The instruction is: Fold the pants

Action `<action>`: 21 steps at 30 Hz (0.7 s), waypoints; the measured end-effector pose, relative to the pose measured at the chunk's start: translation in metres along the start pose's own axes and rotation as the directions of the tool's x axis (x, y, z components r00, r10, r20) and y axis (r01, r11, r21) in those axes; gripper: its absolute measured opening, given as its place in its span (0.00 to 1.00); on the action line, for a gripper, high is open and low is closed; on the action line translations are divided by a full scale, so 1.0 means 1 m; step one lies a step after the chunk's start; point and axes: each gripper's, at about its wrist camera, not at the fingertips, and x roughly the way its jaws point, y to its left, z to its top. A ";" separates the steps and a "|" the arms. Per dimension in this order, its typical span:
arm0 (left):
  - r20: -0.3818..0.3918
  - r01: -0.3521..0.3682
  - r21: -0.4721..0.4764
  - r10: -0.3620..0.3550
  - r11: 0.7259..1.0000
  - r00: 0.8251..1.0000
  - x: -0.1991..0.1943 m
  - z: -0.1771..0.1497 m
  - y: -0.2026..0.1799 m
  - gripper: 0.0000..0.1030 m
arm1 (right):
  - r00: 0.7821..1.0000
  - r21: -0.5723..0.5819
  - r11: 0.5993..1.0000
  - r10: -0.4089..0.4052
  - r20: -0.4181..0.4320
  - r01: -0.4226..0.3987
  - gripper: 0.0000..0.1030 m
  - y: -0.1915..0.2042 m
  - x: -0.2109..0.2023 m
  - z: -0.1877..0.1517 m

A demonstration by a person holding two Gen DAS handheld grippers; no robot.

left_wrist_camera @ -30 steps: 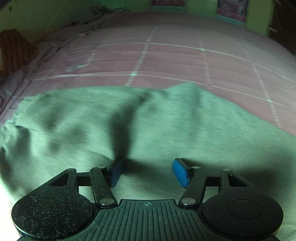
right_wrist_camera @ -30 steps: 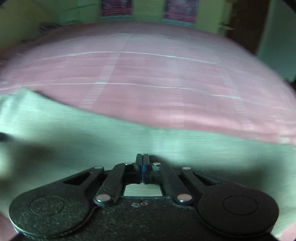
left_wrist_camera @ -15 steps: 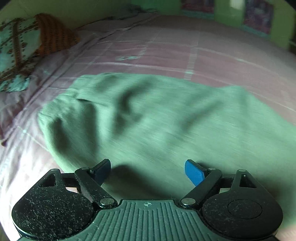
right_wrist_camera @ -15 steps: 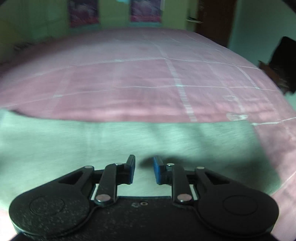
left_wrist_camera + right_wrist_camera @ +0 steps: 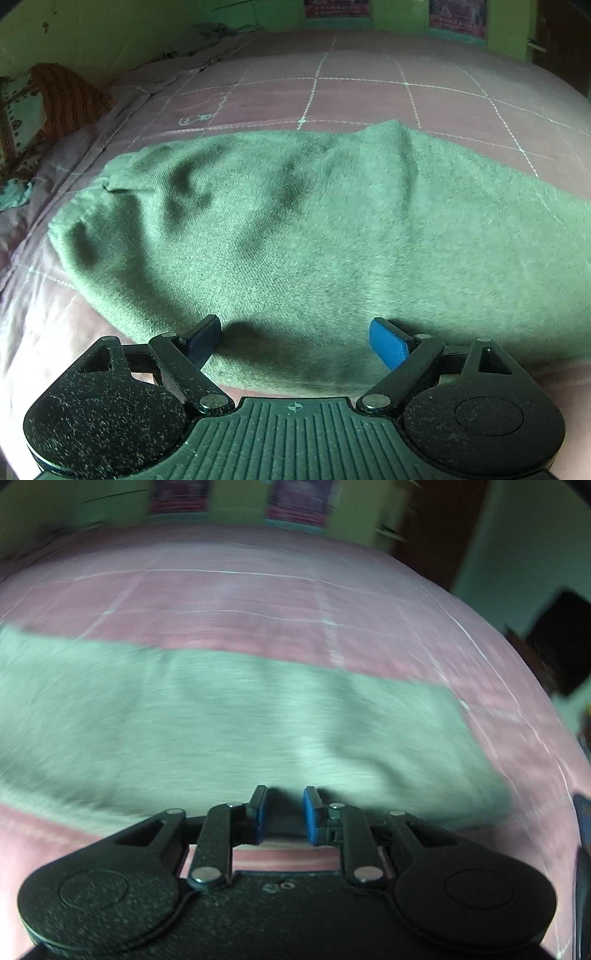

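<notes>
Green pants lie spread on the pink bed, and we hold both tools open above their near edge.

At far left an orange patterned cloth (image 5: 70, 99) sits by the green wall. The pants (image 5: 314, 240) stretch rumpled across the checked bedspread (image 5: 369, 96). Our left tool (image 5: 295, 341) gapes wide, its blue pads (image 5: 388, 347) gripping nothing, just over the near hem. Our right tool (image 5: 284, 812) stands partly open and empty at the pants' (image 5: 240, 720) near edge; that view is blurred.

Splayed tongs (image 5: 295, 341) above green pants (image 5: 295, 236)
</notes>
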 end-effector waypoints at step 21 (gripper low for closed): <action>-0.049 0.187 0.075 -0.183 0.980 0.982 -0.024 -0.004 -0.119 0.90 | 0.996 0.071 0.994 0.085 -0.021 -0.084 0.32 -0.024 -0.003 -0.001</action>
